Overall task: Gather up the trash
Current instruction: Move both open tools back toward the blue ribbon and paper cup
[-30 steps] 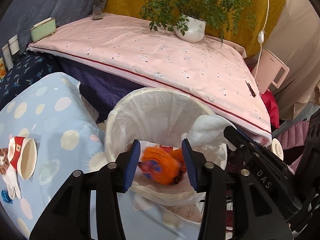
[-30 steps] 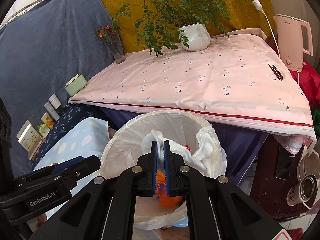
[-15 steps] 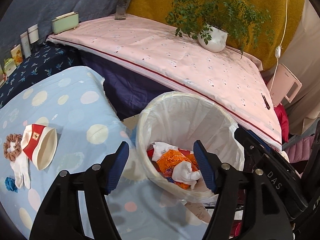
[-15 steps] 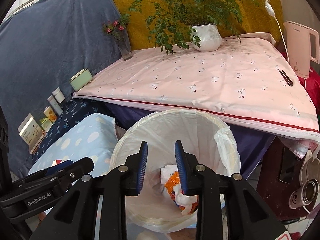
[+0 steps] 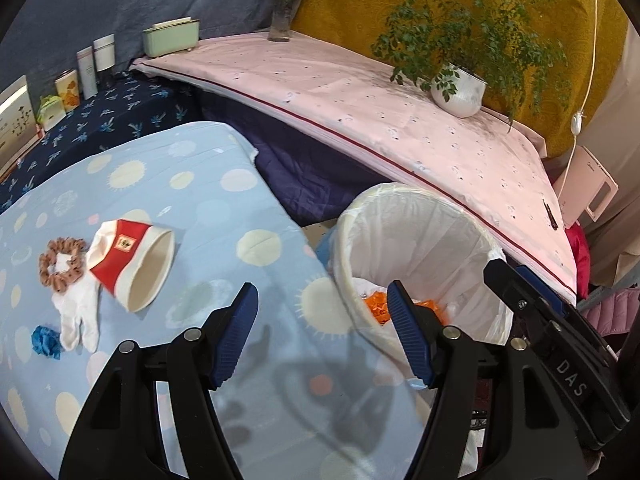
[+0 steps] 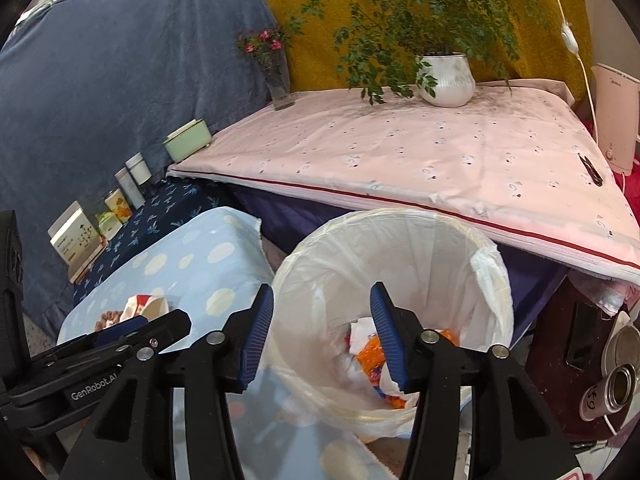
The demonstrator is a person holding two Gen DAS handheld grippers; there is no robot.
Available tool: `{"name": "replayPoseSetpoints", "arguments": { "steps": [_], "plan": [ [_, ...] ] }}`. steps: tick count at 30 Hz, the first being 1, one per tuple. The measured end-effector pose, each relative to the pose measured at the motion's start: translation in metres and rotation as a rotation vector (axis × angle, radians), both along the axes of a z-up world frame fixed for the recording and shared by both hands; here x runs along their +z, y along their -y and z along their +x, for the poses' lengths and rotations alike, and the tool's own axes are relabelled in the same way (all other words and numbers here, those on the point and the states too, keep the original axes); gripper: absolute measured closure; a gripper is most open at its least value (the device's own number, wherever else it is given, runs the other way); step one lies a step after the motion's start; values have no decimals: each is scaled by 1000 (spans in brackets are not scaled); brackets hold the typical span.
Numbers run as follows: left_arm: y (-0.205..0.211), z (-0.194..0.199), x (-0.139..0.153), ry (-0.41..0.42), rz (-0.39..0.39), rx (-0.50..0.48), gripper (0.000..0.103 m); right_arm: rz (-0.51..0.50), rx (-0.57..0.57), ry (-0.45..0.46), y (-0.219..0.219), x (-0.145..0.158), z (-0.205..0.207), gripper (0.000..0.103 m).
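Left wrist view: left gripper (image 5: 322, 336) gapes empty over the spotted bed's edge; right gripper (image 6: 322, 334), jaws just opening, is empty above the trash bin (image 6: 486, 248). Paper cup (image 5: 134, 266) could roll if nudged.

Non-task stuff: pink-sheeted bench (image 6: 440, 160) spans the upper half. Potted fern in white pot (image 6: 446, 80) at 1 o'clock, glass vase with pink flowers (image 6: 280, 84) at 11, mint-green box (image 6: 188, 146) at the bench's left corner, black clip (image 6: 591, 169) near its right edge. Pink kettle (image 6: 614, 120) at 2 o'clock, beyond the bench. Bottles and tins (image 5: 86, 74) lined up on navy patterned cloth (image 5: 108, 124) at 10 o'clock. Open cans (image 6: 616, 384) at 4.
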State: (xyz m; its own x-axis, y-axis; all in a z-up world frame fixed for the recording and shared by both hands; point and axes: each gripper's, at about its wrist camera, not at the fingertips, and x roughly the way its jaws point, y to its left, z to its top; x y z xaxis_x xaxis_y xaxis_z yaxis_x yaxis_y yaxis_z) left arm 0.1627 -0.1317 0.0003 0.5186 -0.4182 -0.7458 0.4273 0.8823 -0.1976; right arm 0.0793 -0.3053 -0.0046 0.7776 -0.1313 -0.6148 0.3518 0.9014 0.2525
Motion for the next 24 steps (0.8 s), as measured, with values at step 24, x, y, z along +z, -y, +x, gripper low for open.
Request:
{"name": "replayPoseSetpoints", "arguments": {
  "steps": [24],
  "plan": [
    [-127, -5, -4, -11, -9, 235, 36, -57, 195, -8, -98, 17, 12, 52]
  ]
}}
